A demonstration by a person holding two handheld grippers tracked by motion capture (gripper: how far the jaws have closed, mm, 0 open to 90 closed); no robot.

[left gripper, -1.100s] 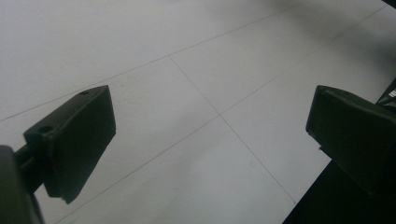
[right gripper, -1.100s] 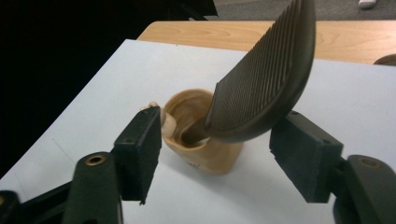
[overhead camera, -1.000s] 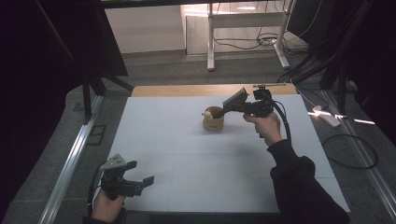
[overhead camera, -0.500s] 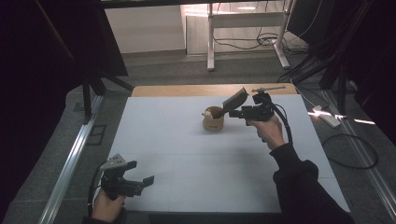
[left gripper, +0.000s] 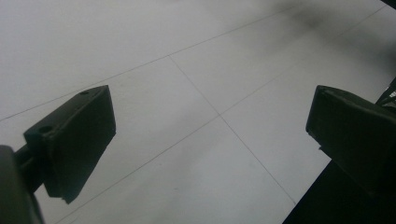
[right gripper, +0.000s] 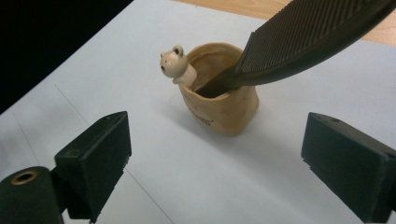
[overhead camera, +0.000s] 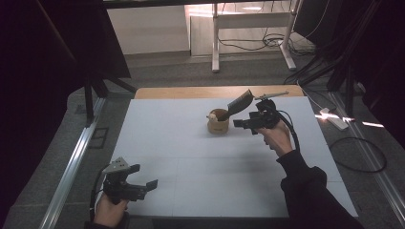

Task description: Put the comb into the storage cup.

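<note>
Inside the tan bear cup (right gripper: 219,109), a leaning dark comb (right gripper: 299,39); both grippers' fingers wide apart, empty.

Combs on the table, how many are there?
1. The comb stands tilted in the cup with a bear figure, at the far middle of the table, just ahead of the open right tongs. None seem hidden.

The high view looks forward and down from above the person's side, taking in the whole worktop (overhead camera: 191,157). The left gripper view faces close bare worktop between its jaws. The right gripper view looks closely at the cup (right gripper: 219,102), shared with the high view (overhead camera: 218,122).
</note>
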